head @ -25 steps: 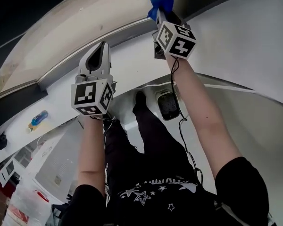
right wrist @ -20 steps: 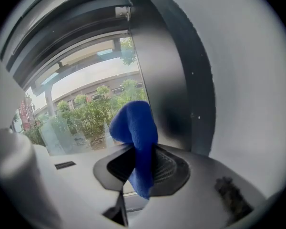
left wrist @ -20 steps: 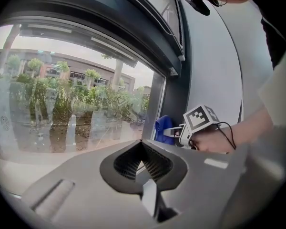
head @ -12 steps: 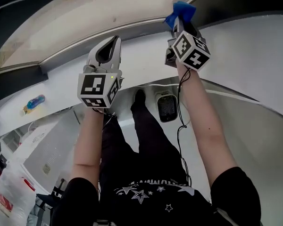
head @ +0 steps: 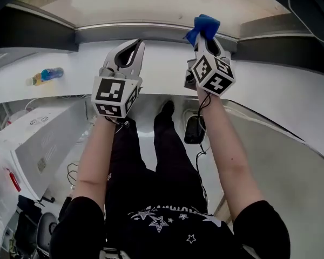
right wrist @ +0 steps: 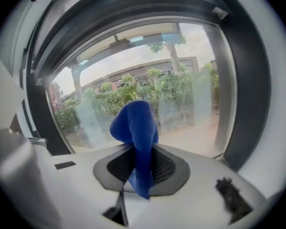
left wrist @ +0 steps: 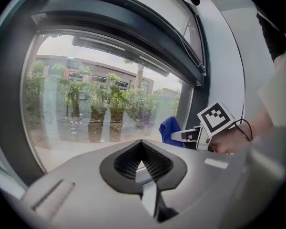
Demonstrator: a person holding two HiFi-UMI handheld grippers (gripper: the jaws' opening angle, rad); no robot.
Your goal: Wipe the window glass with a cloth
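The window glass point(head: 151, 1) spans the top of the head view, with trees and a building behind it. My right gripper point(head: 206, 35) is raised in front of the glass's lower right part, shut on a blue cloth point(head: 203, 24) that sticks up past its tips. In the right gripper view the cloth point(right wrist: 136, 128) stands folded between the jaws of the gripper point(right wrist: 140, 149), in front of the glass point(right wrist: 186, 104). I cannot tell whether the cloth touches it. My left gripper point(head: 132, 48) is raised beside it, shut and holding nothing; its tips point(left wrist: 141, 142) meet before the glass point(left wrist: 86, 109).
A dark window frame point(head: 270, 45) borders the glass on the right, with a white sill point(head: 167, 55) below. A plastic bottle point(head: 45, 75) lies on the ledge at left. A white cabinet point(head: 38, 139) stands lower left. A black device point(head: 194, 129) and a cable sit by the person's feet.
The head view has swung so the window now runs level across the top. Both grippers stay raised side by side, the right one still holding the cloth.
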